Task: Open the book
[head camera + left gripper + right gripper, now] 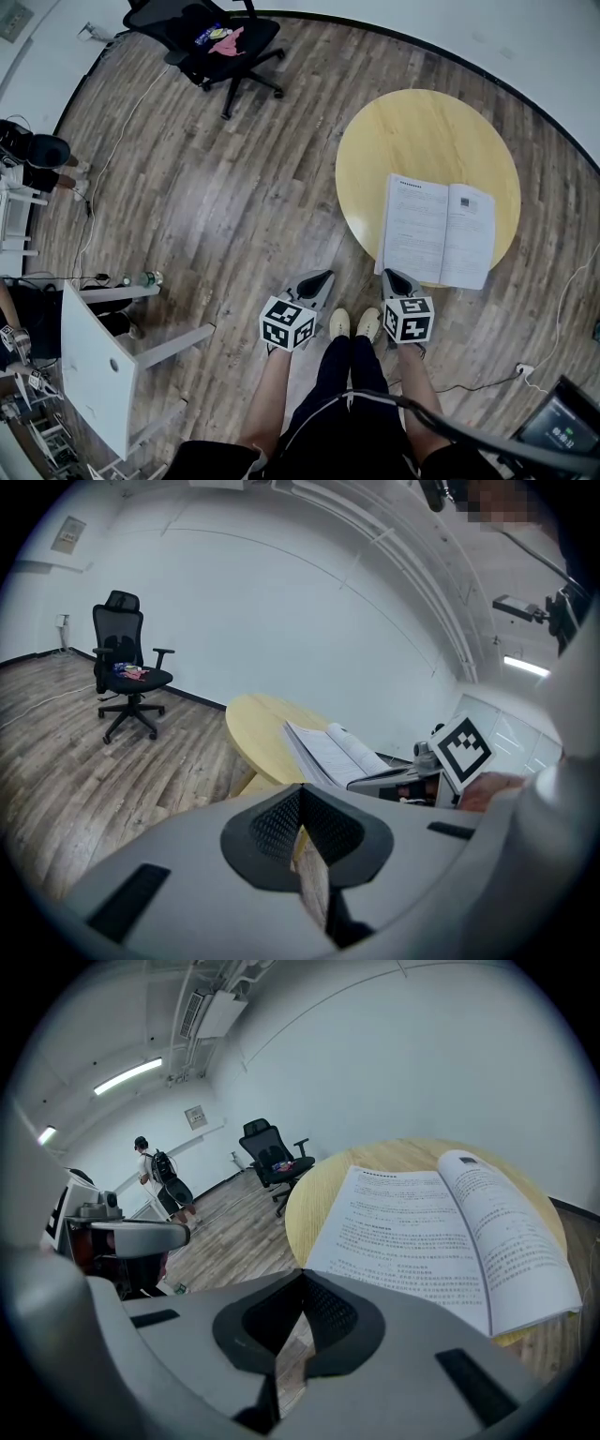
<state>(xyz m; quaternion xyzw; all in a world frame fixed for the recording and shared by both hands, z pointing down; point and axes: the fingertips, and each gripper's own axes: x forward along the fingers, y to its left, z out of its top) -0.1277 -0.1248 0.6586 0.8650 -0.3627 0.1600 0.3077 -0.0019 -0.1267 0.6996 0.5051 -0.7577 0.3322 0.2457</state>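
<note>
One open book [436, 230] — just ahead of R tool [394, 277].

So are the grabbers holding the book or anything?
Nothing is held. The left gripper and right gripper are shut and empty; the book lies open on the table.

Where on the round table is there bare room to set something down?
Bare: the table's far half beyond the open book, and a narrower strip along the book's left. Crowded: the near edge, where the book overhangs the rim and the right gripper sits close.
</note>
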